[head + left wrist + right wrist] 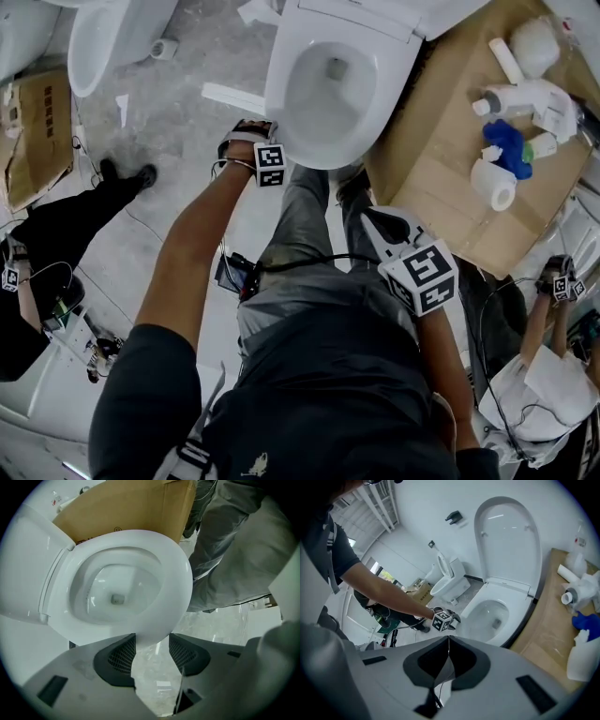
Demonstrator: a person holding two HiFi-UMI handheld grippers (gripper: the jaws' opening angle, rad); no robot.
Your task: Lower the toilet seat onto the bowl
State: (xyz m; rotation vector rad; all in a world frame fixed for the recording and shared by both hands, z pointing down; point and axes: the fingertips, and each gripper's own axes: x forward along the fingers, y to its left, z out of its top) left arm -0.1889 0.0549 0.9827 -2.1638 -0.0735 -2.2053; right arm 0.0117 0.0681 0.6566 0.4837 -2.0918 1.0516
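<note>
The white toilet seat (323,157) lies flat on the bowl, with its lid (508,541) standing upright behind it. My left gripper (251,128) is at the seat's front left rim. In the left gripper view the left gripper (152,648) is open, and the seat's (176,583) front edge shows in the gap at the fingertips; the dark pads do not visibly press on it. My right gripper (375,223) hangs back over my legs, well short of the bowl. In its own view the right gripper (449,644) is shut and holds nothing.
A flattened cardboard sheet (441,187) right of the toilet carries white bottles, paper rolls and a blue item (511,145). A second toilet (103,37) stands at the far left. One person in black (56,225) is on the left, another (548,375) at lower right.
</note>
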